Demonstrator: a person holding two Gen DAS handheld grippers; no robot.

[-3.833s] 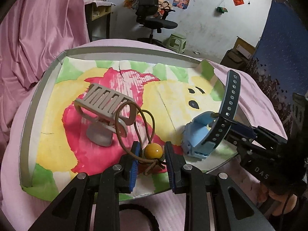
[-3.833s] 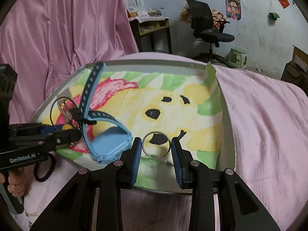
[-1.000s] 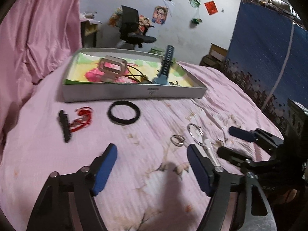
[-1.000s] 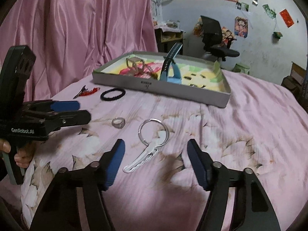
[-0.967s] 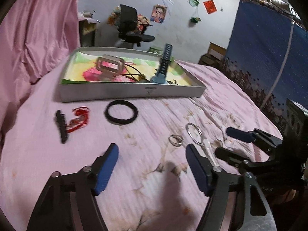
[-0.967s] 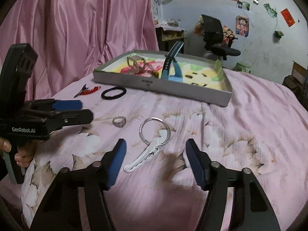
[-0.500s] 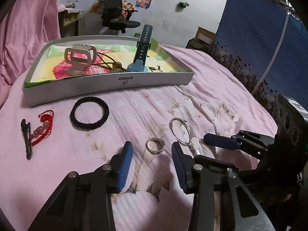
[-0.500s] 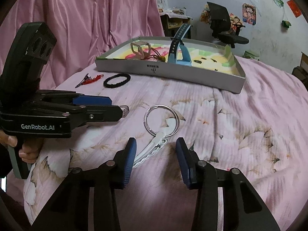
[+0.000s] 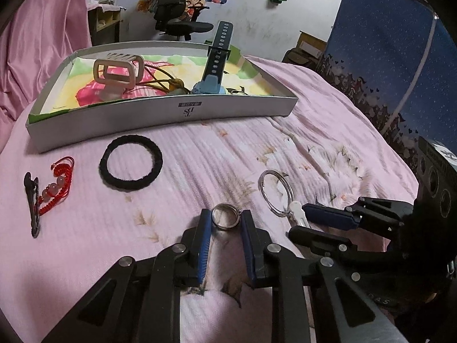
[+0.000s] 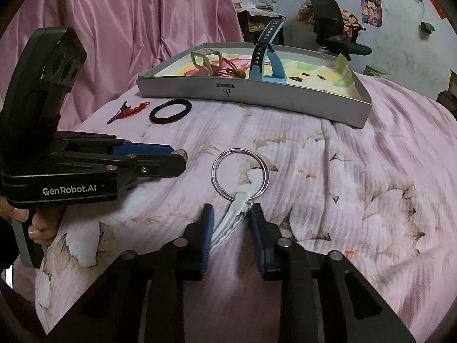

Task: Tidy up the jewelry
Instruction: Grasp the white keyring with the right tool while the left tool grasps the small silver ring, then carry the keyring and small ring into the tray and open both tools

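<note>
1. Black hair clip (image 9: 32,203) with red cord bracelet (image 9: 58,183), far left on pink bedspread (image 9: 200,154).
2. Black hair tie (image 9: 130,162), just before tray (image 9: 160,114).
3. My left gripper (image 9: 225,219): jaws closed on silver ring (image 9: 225,219), ring on bedspread.
4. My right gripper (image 10: 230,217): jaws slightly apart, straddling white tag of key ring (image 10: 240,173), not pinching.
</note>
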